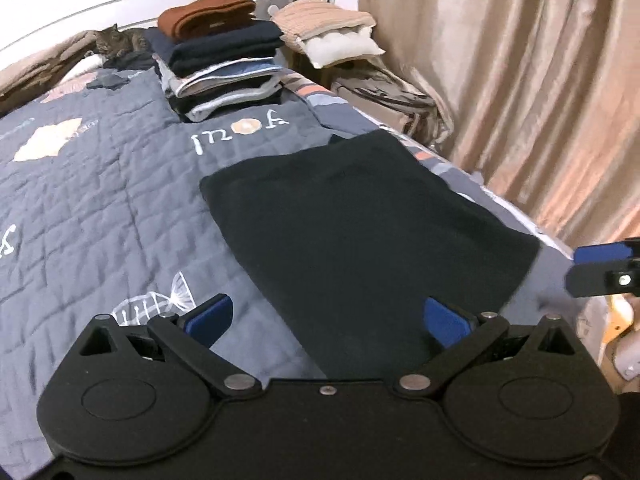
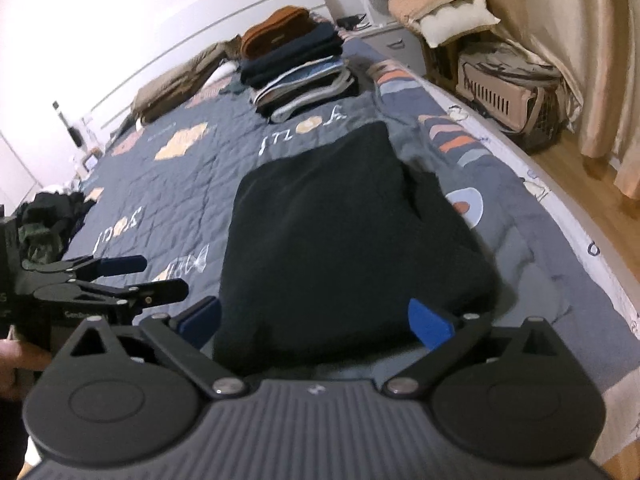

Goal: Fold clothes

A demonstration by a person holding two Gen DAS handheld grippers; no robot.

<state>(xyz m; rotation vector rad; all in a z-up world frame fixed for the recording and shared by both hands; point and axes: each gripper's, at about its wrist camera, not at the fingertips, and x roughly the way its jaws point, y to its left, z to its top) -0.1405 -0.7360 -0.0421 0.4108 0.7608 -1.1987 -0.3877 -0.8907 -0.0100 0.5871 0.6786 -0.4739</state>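
A black garment (image 1: 360, 232) (image 2: 344, 232) lies folded into a rough rectangle on the grey quilted bedspread (image 1: 100, 208) (image 2: 192, 184). My left gripper (image 1: 328, 314) hovers over its near left edge, open wide, its blue pads clear of the cloth. My right gripper (image 2: 316, 318) is also open wide above the garment's near edge, with nothing pinched. Each gripper shows in the other's view: the right gripper (image 1: 600, 270) at the far right edge, the left gripper (image 2: 140, 276) at the left, held by a hand (image 2: 8, 364).
A stack of folded clothes (image 1: 224, 60) (image 2: 296, 64) stands at the head of the bed, a brown one on top. A cat (image 1: 120, 42) lies beyond it. Loose dark clothes (image 2: 48, 220) are heaped at the left. Curtains (image 1: 520, 80), a pillow (image 2: 456, 20) and a pet carrier (image 2: 508, 84) line the right side.
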